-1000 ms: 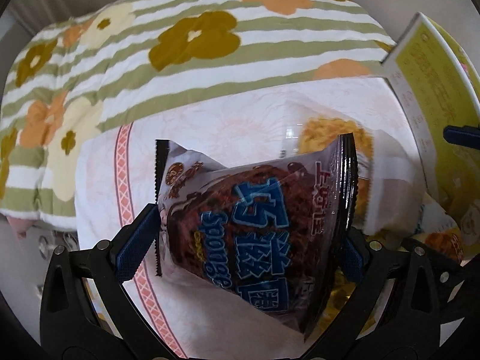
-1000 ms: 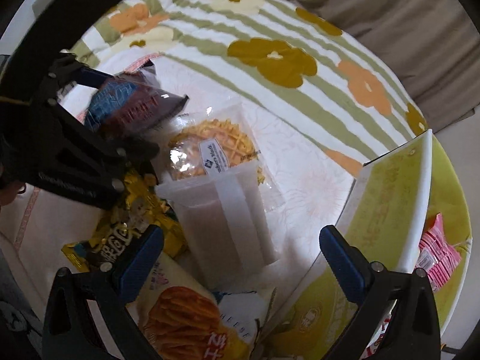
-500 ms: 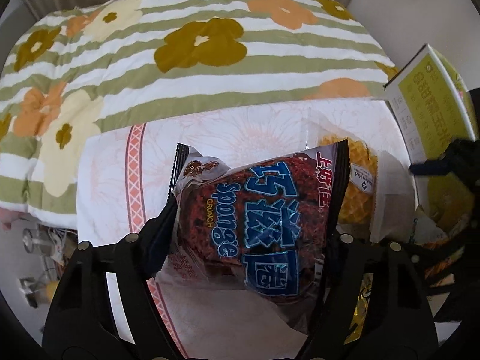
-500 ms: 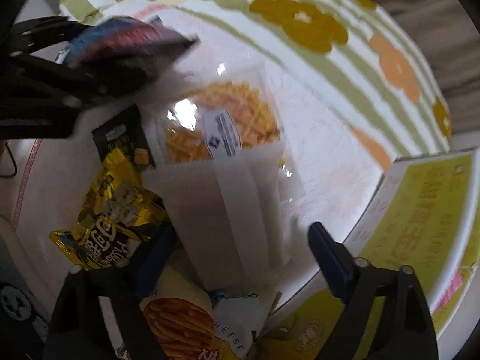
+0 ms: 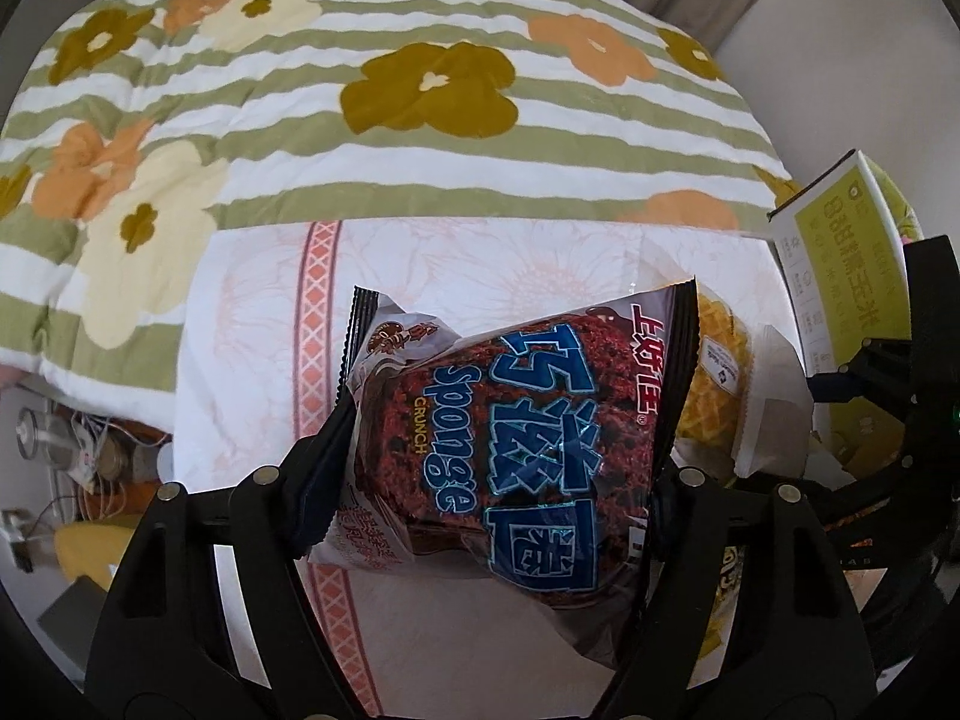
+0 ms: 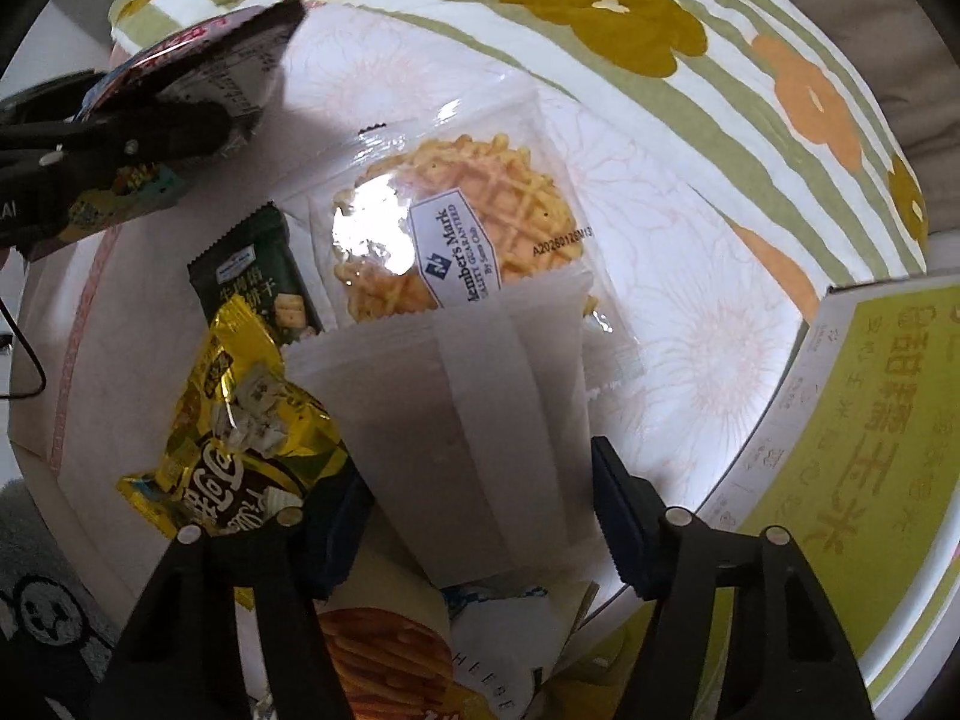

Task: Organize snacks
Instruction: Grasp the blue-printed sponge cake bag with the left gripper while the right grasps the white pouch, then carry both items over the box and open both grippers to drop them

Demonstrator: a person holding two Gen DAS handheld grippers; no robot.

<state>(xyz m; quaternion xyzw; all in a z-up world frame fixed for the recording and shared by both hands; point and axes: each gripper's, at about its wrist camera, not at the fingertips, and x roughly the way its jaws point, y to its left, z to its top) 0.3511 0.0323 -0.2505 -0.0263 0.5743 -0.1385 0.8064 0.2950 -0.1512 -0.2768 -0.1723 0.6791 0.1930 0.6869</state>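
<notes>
Now both sets of fingers just closing. Left gripper [image 5: 498,480] clamps chocolate snack bag [image 5: 516,438], lifted at frame centre above white cloth [image 5: 252,324]. Right gripper [image 6: 480,516] narrows around white packet [image 6: 480,420], lower centre; contact unclear. Yellow box [image 6: 870,480] at right likely destination.

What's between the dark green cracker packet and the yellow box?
Right wrist view: a clear waffle-biscuit packet, with a white packet overlapping its near end.

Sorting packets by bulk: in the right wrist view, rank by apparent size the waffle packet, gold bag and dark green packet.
1. waffle packet, largest
2. gold bag
3. dark green packet, smallest, though partly hidden under the gold bag, so its full size is unsure.
</notes>
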